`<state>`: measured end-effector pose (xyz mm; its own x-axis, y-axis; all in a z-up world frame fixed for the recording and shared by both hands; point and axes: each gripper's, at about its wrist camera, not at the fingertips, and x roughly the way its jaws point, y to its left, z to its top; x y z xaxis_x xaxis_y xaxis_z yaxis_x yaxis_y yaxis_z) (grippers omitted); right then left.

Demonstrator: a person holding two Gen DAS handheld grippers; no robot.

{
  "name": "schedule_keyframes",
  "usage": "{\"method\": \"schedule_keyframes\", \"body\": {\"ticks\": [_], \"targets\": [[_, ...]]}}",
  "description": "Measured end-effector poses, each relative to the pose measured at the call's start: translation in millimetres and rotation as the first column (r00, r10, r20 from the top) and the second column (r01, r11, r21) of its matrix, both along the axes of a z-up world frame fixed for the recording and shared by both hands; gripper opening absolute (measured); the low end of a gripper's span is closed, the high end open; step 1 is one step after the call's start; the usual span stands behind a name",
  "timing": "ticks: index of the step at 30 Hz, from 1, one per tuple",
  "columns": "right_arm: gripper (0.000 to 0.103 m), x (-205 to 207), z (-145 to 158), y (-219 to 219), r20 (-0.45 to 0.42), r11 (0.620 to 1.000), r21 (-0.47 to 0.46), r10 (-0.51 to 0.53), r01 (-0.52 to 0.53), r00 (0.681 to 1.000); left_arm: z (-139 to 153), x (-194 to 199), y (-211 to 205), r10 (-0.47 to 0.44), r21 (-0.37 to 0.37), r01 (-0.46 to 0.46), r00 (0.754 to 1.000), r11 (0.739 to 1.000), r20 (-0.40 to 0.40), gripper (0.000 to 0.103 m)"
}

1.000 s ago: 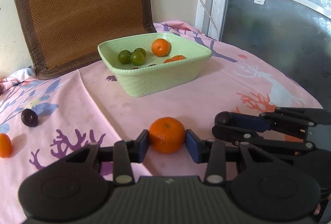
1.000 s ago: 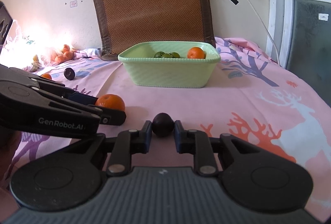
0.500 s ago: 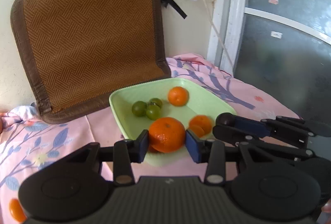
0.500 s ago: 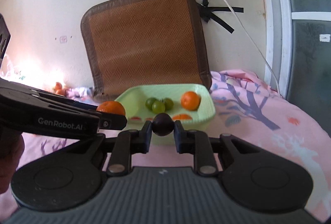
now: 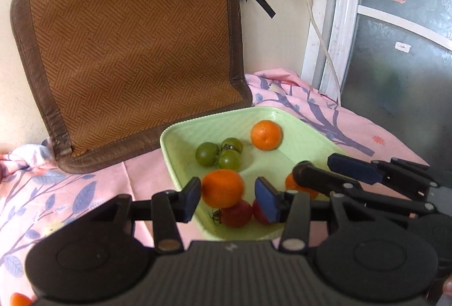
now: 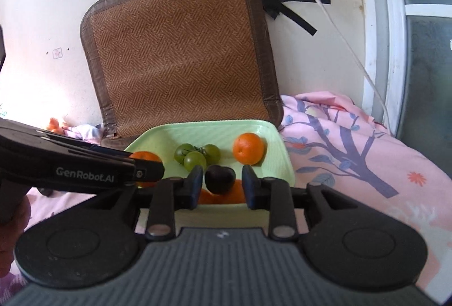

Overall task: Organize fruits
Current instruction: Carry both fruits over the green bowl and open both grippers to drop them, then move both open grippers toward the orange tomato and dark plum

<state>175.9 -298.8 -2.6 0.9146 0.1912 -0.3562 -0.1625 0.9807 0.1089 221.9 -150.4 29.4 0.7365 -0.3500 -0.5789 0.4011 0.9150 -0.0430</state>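
Over the light green bowl (image 5: 169, 136), my left gripper (image 5: 228, 200) has its jaws opening. An orange (image 5: 223, 188) sits loose between the blue pads, with a gap at the right pad. My right gripper (image 6: 222, 184) is opening too. A dark plum (image 6: 219, 179) hangs between its pads with space on both sides, above the bowl (image 6: 285, 153). The bowl holds green tomatoes (image 5: 220, 154), another orange (image 5: 266, 135) and red tomatoes (image 5: 237, 214). In the left wrist view the right gripper (image 5: 317, 164) reaches in from the right.
A brown woven mat (image 5: 135, 46) leans on the wall behind the bowl. A white cable (image 5: 319, 34) hangs beside a glass door (image 5: 401, 57). Pink patterned cloth (image 6: 353, 164) covers the surface. One orange (image 5: 18, 300) lies at the lower left; more fruit (image 6: 55, 125) sits far left.
Both grippers rose from the cloth and moved forward over the bowl with their fruit. Their jaws, shut on the orange and the plum before, have now parted.
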Motion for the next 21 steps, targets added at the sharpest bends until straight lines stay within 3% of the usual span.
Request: {"method": "schedule_keyframes", "body": {"ticks": [9,21], "targets": [[0.037,-42,4,6,0.021,0.998,0.063,-0.030,0.028,0.999,12,-50,26,0.045,0.011,-0.046,0.997,0.999,0.060,0.048],[0.037,-72,-9,53,-0.124,0.990,0.098,0.111,-0.099,0.986,-6,-111,88,0.165,0.044,-0.169,0.983,0.985,0.084,0.049]]}}
